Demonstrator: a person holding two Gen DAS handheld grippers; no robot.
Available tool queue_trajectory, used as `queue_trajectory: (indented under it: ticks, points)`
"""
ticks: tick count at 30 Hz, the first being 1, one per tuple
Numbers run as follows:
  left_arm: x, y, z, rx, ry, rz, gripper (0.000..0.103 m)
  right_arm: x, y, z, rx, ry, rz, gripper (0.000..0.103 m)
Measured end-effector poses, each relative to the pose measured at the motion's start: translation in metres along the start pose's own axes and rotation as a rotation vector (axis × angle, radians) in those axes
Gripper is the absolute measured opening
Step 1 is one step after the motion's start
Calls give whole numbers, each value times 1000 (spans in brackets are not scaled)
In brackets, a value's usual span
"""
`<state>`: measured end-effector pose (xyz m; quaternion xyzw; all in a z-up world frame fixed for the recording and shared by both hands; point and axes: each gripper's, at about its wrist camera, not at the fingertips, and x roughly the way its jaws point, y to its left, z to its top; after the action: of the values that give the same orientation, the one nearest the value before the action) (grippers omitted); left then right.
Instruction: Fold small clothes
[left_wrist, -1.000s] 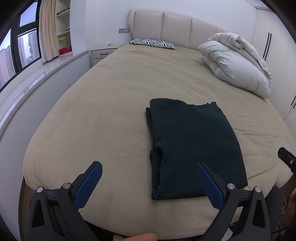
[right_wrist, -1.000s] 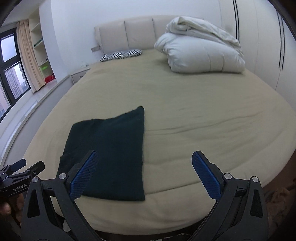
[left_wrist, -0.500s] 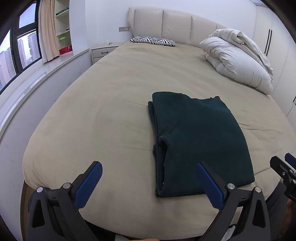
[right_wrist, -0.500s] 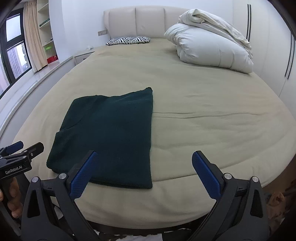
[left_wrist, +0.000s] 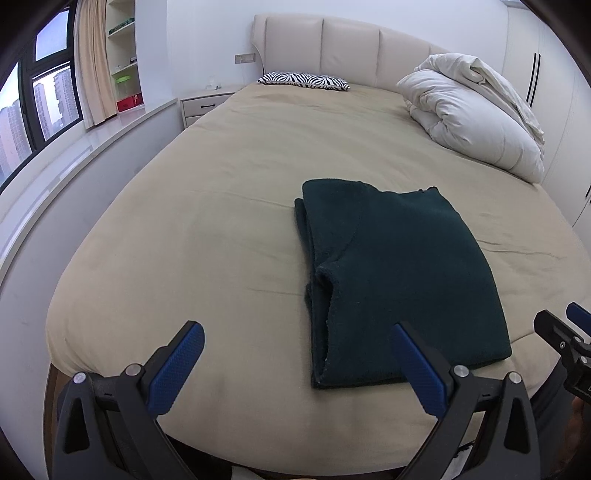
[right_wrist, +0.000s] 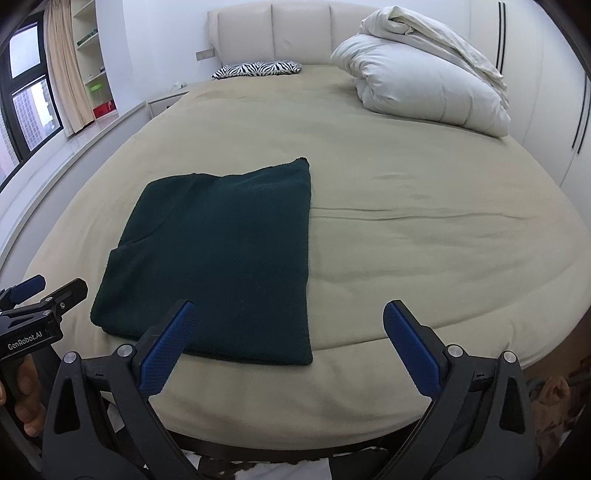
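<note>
My left tool (left_wrist: 295, 363) and right tool (right_wrist: 288, 341) both hang wide apart and empty at the foot of the bed (left_wrist: 221, 206). The dark green garment (right_wrist: 218, 251) lies there in a tidy rectangle; folding looks nearly finished.

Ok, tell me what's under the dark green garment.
The dark green garment lies folded, flat on the beige bedsheet. Its own lower layers show along its left edge. Anything between the layers or beneath it is hidden.
</note>
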<state>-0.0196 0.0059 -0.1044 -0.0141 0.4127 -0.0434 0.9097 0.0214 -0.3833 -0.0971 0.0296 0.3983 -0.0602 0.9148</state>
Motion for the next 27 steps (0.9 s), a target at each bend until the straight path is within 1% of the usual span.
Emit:
queue_trajectory:
  ticks: [27]
  points:
    - [-2,0,-1,7,5,13,103,5,0,-3,15,18,6,103]
